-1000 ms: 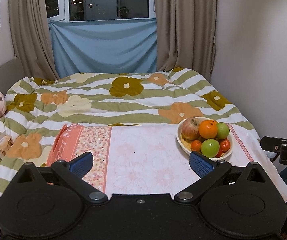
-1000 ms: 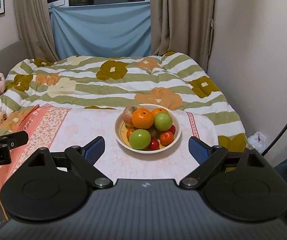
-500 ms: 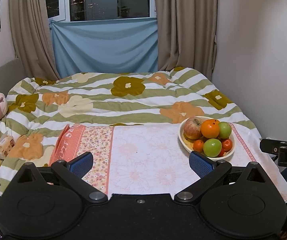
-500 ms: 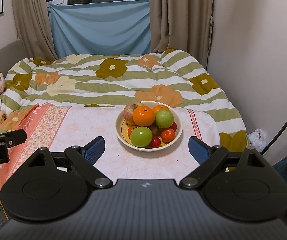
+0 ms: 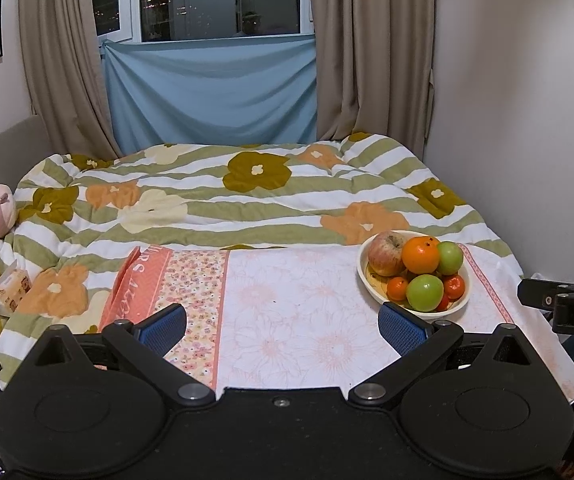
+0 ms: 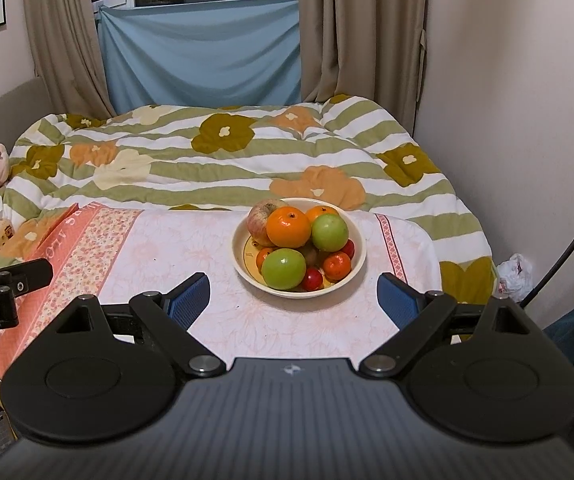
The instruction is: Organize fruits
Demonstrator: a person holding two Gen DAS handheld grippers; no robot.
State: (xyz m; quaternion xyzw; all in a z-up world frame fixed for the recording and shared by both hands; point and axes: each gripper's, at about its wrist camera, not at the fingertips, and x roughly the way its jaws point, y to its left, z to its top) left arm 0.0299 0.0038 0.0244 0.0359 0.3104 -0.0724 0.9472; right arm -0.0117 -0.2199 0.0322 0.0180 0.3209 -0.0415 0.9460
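Note:
A cream bowl piled with fruit stands on a pink floral cloth. On top lie a large orange, a reddish apple and two green apples, with small tangerines and red fruits lower down. My right gripper is open, short of the bowl, which sits centred between its blue pads. Open as well, my left gripper hangs over the cloth, and its right pad is just in front of the bowl.
The cloth covers a small table set against a bed with a striped flower quilt. A wall runs close on the right, curtains and a window behind. A tissue pack lies at the left. The other gripper's body shows at the right edge.
Both grippers have drifted a little; the bowl sits slightly higher and further right in the left wrist view, slightly higher in the right. Both grippers stay open and the fruit is untouched.

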